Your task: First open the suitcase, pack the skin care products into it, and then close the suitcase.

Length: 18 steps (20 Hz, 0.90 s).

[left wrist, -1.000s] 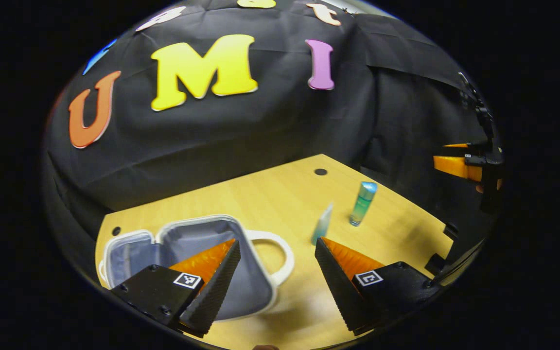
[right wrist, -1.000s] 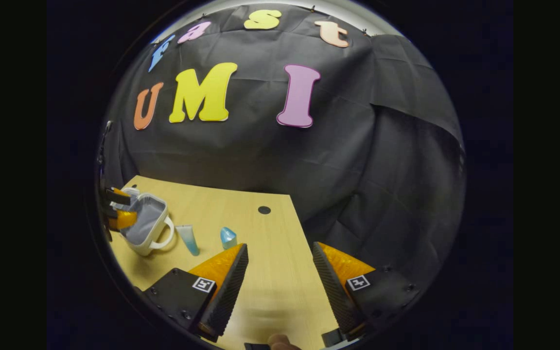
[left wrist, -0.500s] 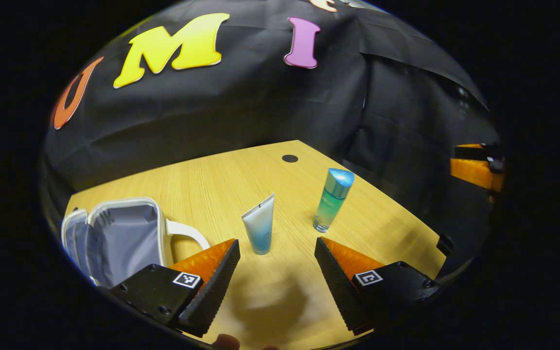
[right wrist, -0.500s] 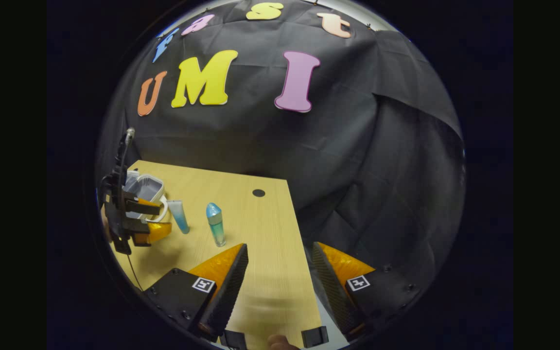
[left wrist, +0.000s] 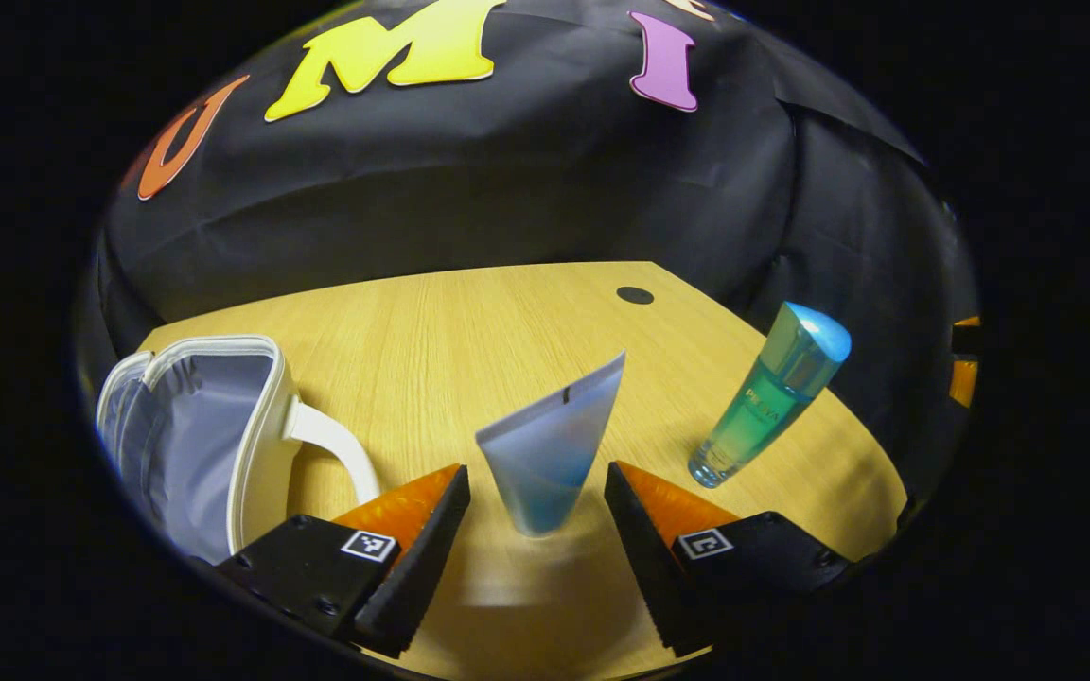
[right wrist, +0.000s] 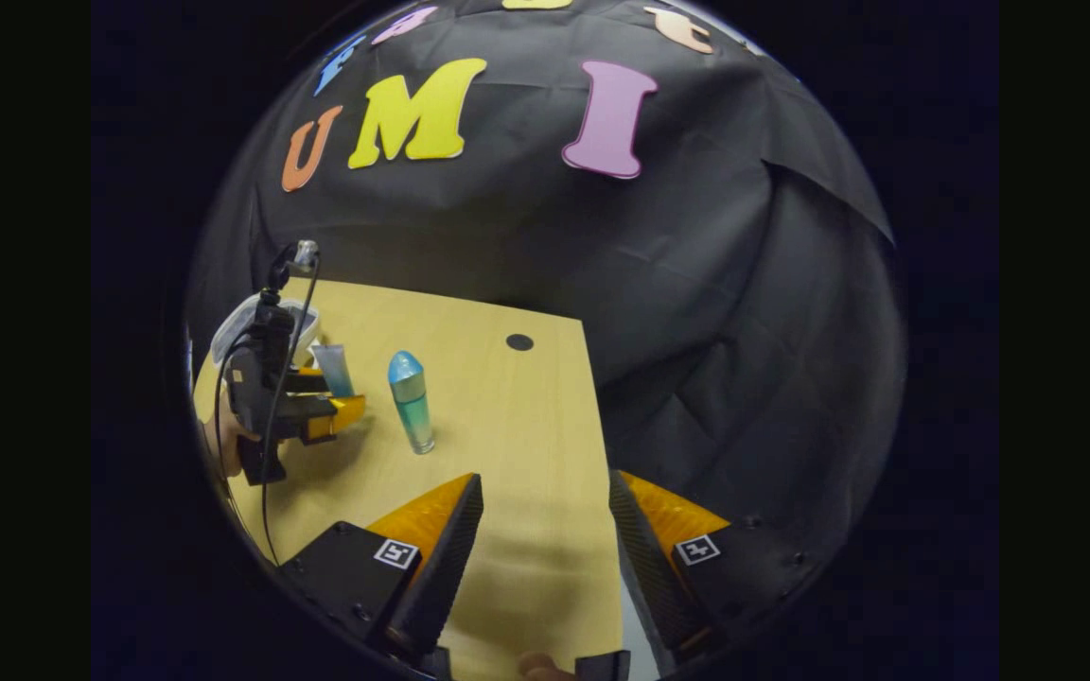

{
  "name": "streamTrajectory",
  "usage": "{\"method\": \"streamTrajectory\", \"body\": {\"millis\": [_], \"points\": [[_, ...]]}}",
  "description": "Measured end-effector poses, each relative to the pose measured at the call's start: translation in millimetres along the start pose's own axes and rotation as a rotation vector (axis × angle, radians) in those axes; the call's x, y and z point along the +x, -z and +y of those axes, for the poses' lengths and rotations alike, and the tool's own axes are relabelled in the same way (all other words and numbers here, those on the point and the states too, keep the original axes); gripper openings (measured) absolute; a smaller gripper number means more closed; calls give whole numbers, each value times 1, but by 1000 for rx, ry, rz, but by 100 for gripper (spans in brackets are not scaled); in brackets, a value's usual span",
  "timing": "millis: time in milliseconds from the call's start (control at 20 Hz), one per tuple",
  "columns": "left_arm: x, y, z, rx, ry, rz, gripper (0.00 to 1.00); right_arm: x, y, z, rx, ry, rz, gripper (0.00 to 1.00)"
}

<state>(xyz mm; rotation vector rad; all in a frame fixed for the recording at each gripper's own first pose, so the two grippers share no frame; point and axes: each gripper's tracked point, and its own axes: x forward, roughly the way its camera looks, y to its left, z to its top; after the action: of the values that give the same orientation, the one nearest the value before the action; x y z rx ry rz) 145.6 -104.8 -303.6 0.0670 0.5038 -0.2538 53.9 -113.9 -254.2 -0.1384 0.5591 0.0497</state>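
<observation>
Over the last second the left gripper (left wrist: 536, 530) has swung away from the small white hard-shell suitcase with its grey lining (left wrist: 195, 426) and closed in on the frosted squeeze tube with a blue cap end (left wrist: 550, 454). The tube stands cap-down on the pale wooden table (left wrist: 469, 331), just right of the suitcase's white handle, and it now sits between the spread fingers with a gap on each side, so nothing is clamped yet (the fingers look wide enough to take it). The suitcase lies open on the table, lid thrown back, so the first step looks done and packing is about to start with the tube. The tall teal glass bottle with a rounded blue cap (left wrist: 763, 407) stands farther right of the suitcase, beyond the tube and apart from it. The right gripper (right wrist: 545, 558) hangs open and empty above the table's near right edge, well away from the suitcase.
</observation>
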Motion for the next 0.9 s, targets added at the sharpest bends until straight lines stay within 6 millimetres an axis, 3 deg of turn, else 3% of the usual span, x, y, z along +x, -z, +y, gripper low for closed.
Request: {"method": "streamTrajectory", "body": {"millis": [150,200,250,350,500,600,650,700,900], "points": [[9,2,-12,11,21,3,72,17,-8,12,-6,-38,-8,80],[10,3,-13,17,24,4,72,19,-11,16,-6,-53,-12,80],[8,4,-12,22,13,14,60,21,-15,20,3,-71,-20,80],[12,4,-11,8,6,8,47,25,-20,28,24,-105,-32,80],[1,1,-8,5,-4,39,44,28,-23,41,13,-140,-39,80],[-18,-14,-7,-21,8,23,43,36,-25,53,4,-163,-35,80],[-32,-21,-4,-33,-4,19,50,40,-25,61,5,-173,-31,80],[-47,-33,4,-36,-18,2,42,44,-26,71,12,-193,-26,79],[-111,-78,23,-52,-44,-69,42,70,-29,111,-2,-219,-23,80]]}}
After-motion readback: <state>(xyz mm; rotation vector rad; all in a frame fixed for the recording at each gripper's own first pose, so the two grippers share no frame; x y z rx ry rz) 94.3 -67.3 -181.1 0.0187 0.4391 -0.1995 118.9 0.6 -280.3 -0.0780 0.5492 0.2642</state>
